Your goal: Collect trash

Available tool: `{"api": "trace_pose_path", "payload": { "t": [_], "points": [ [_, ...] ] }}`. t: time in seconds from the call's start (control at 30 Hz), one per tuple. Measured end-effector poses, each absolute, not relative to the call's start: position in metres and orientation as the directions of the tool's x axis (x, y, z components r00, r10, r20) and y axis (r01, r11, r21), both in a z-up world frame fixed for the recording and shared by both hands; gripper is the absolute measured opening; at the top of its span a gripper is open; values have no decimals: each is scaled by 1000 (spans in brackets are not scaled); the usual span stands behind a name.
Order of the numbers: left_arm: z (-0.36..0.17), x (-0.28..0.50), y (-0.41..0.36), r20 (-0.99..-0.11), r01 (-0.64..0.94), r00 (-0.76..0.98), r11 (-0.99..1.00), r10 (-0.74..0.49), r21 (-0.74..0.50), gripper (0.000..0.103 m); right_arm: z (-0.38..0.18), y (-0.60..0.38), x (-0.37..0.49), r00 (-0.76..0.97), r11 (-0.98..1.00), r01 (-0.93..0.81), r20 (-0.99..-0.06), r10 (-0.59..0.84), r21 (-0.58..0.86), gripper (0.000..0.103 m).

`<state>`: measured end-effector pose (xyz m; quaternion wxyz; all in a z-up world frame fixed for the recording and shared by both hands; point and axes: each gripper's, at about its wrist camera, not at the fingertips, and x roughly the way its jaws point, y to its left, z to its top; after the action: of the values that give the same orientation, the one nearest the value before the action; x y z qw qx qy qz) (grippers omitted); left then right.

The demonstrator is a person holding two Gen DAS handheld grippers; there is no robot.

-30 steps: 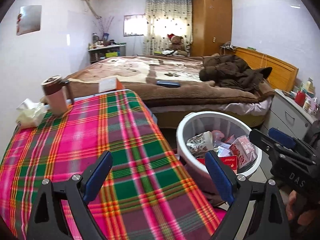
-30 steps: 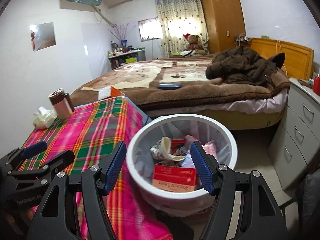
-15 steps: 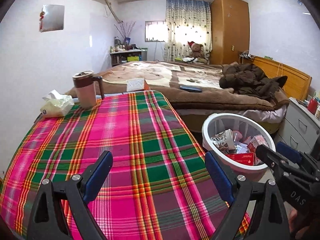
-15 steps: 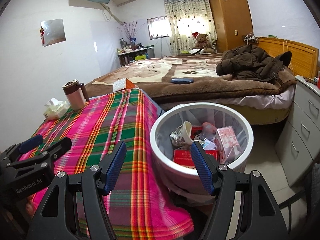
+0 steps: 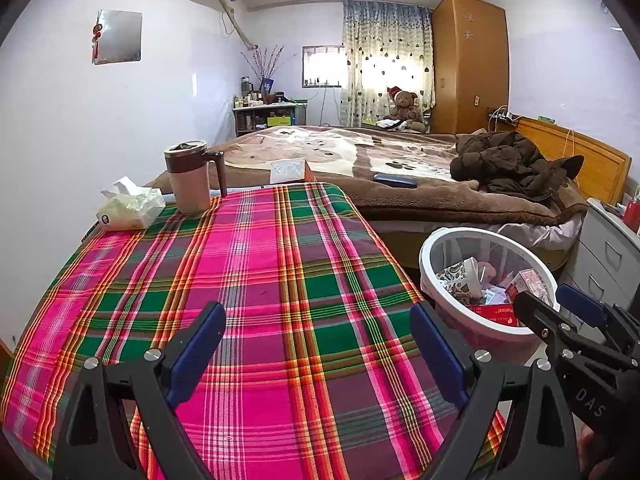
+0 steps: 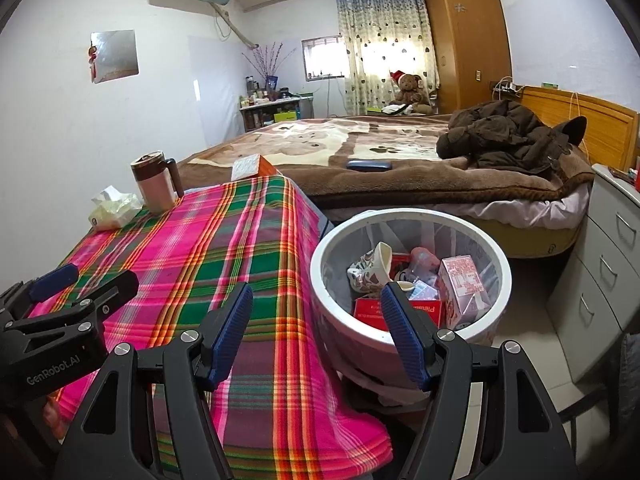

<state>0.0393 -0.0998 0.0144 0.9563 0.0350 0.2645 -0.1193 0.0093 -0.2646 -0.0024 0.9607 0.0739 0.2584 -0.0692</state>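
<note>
A white trash bin (image 5: 432,246) (image 6: 505,276) stands on the floor right of the plaid-covered table (image 5: 256,280) (image 6: 208,252). It holds a patterned paper cup (image 6: 370,268), a red box (image 6: 370,312), a pink carton (image 6: 464,280) and other scraps. My left gripper (image 5: 316,336) is open and empty above the table's near part. My right gripper (image 6: 316,320) is open and empty, over the table's right edge and the bin's near rim. Each gripper shows in the other's view: the right one (image 5: 560,304), the left one (image 6: 86,280).
A mug with a brown lid (image 5: 192,176) (image 6: 154,182) and a tissue pack (image 5: 130,204) (image 6: 112,206) sit at the table's far left. A bed (image 5: 400,176) with a dark jacket (image 5: 508,164) lies behind. A grey drawer unit (image 6: 608,264) stands at right.
Both grippers have pulled back and up from the bin and table. More of the tabletop shows now, and the bin looks smaller and farther. Both stay open and empty.
</note>
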Motion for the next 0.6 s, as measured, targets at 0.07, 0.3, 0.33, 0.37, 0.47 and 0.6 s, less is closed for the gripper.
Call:
{"api": "trace_pose_path", "payload": {
  "t": [0.07,0.3,0.33,0.37,0.47,0.6],
  "points": [
    [14,39,-99,-515,244,832,970,-206,5,94,-2,-264,9,858,979,170,-506,-92,110,68],
    [14,37,-98,-520,243,829,970,-206,4,94,-2,-263,10,856,980,163,-511,-82,115,68],
    [14,37,-98,-522,244,828,970,-206,4,94,-2,-263,10,855,980,162,-512,-82,115,68],
    [14,37,-98,-523,245,827,970,-207,3,94,-2,-263,10,854,980,161,-513,-80,115,68],
    [14,36,-98,-522,245,827,970,-207,3,94,-2,-263,11,853,981,160,-516,-79,114,68],
    [14,37,-97,-522,246,827,969,-209,1,94,-3,-263,12,852,980,159,-518,-75,119,68]
  ]
}}
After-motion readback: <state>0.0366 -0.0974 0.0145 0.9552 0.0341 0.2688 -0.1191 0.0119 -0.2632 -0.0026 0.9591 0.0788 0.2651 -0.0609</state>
